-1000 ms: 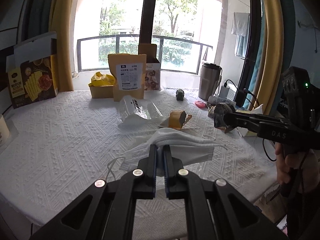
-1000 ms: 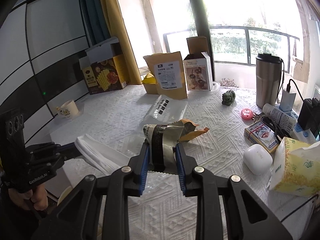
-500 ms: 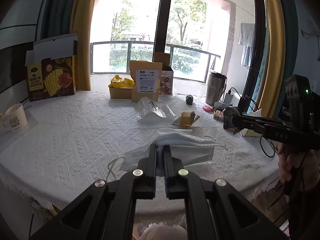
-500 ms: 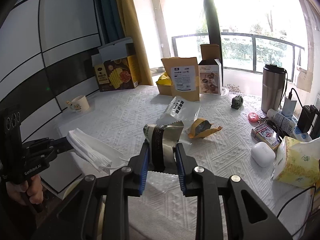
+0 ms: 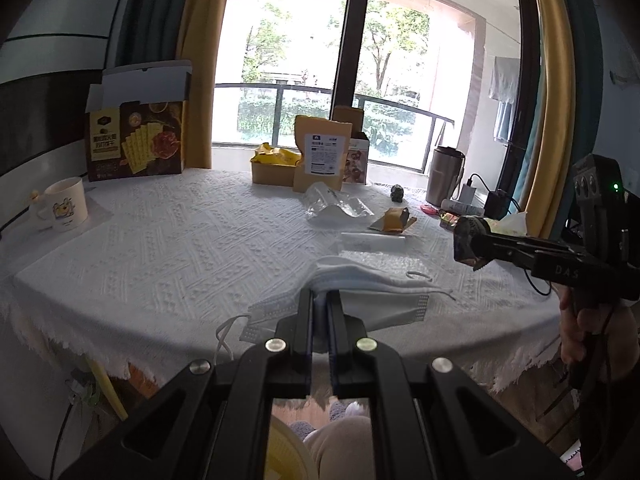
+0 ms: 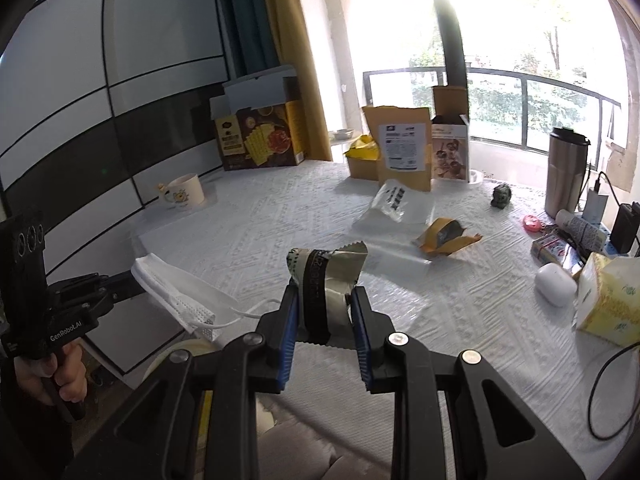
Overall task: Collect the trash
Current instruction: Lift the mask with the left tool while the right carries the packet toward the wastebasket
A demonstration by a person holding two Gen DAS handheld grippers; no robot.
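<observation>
Left tool (image 5: 319, 300): jaws nearly closed, pinching a white face mask (image 5: 360, 296) at its folded middle; the mask hangs clear of the worktop (image 5: 168, 248) near the front edge, ear loops dangling. Right tool (image 6: 325, 300): jaws part-way closed, clamped on a crumpled silver and black wrapper (image 6: 326, 276), held above the worktop. From the right wrist view, the left tool (image 6: 132, 286) appears at the left, gripped by a hand (image 6: 60, 372), with the mask (image 6: 180, 292) off the worktop's left edge. From the left wrist view, the right tool (image 5: 466, 242) appears at the right with the wrapper (image 5: 464, 240) at its tip. Remaining on the white textured cloth: a clear plastic bag (image 6: 394, 208) mid-worktop; an orange wrapper (image 6: 444, 236) just beside it; a flat clear sleeve (image 5: 372, 242) nearer the front. Back row by the window: a dark biscuit box (image 6: 260, 140), lid open; a brown pouch (image 6: 404, 148) standing upright; a small carton (image 6: 450, 152) beside it; a yellow box (image 5: 274, 166). Left side: a cream mug (image 6: 184, 196). Right side: a steel tumbler (image 6: 566, 172), a small green figure (image 6: 502, 196), a white earbud case (image 6: 556, 284), a yellow tissue pack (image 6: 608, 296).
</observation>
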